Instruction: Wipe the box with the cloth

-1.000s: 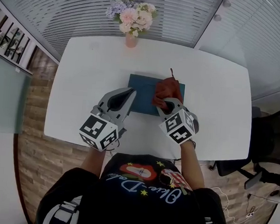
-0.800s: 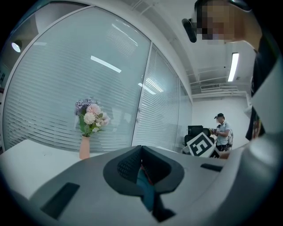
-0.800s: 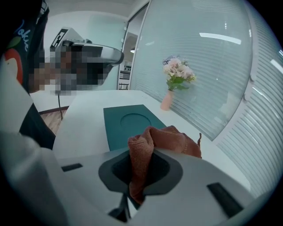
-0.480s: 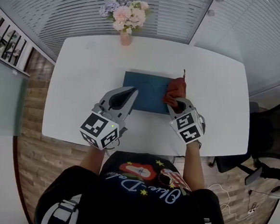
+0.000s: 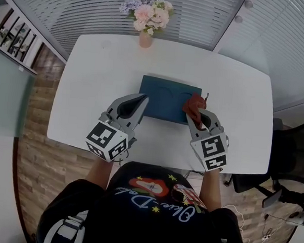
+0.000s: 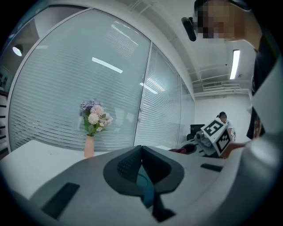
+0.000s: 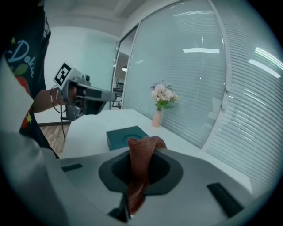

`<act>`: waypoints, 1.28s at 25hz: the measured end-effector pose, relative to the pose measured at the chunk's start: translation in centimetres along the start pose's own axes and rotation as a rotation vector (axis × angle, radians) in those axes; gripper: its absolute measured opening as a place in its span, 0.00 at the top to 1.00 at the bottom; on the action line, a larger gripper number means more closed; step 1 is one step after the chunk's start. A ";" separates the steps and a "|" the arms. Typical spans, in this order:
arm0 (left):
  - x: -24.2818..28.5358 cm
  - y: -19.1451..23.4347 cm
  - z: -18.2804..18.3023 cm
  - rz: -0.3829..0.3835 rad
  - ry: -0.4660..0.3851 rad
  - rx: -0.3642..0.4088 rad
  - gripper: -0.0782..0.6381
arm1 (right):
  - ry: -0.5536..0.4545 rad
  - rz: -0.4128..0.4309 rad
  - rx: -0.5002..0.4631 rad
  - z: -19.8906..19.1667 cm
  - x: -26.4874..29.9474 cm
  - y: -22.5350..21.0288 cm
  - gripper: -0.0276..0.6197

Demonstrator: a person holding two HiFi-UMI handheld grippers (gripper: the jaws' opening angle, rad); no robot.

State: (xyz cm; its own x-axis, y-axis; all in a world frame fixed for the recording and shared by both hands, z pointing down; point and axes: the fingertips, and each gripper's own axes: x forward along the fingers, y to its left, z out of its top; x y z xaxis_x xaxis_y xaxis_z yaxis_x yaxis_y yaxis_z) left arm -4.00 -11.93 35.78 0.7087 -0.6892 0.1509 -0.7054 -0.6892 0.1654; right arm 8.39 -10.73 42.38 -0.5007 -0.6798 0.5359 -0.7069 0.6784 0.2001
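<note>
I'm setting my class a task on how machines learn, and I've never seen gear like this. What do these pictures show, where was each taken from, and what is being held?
There is no robot here: a person holds a two-jaw gripper in each hand. The head view looks down from a camera on the person's head; the other two come from cameras riding on each gripper, looking along its jaws. On the white table are a dark teal box and, at the far edge, a vase of flowers. The right gripper is shut on a reddish cloth at the box's right end. The left gripper is shut and empty, its tip by the box's left edge.
</note>
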 end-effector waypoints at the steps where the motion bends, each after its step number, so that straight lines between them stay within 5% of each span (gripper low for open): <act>1: -0.3 0.3 0.0 0.012 0.001 0.000 0.89 | -0.040 0.037 -0.009 1.4 -0.2 1.0 0.92; 7: -3.3 2.9 0.0 0.116 -0.005 -0.008 0.89 | -0.316 0.409 0.099 8.9 0.0 9.5 0.92; 11: -5.4 4.6 -0.1 0.185 -0.005 -0.013 0.89 | -0.275 0.533 0.032 9.4 2.7 14.7 0.92; 19: -6.2 5.1 -0.4 0.202 -0.002 -0.023 0.89 | -0.125 0.391 0.048 4.3 6.4 13.4 0.92; 32: -2.1 2.5 -0.3 0.080 0.010 -0.003 0.89 | -0.054 0.142 0.188 -1.8 2.3 4.9 0.92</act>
State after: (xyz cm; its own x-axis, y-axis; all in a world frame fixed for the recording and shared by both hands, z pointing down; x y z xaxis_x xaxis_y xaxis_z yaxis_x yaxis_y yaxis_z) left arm -7.24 -12.11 36.18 0.6498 -0.7401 0.1734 -0.7601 -0.6310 0.1550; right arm 4.69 -8.48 46.07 -0.6238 -0.5989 0.5022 -0.7059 0.7076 -0.0331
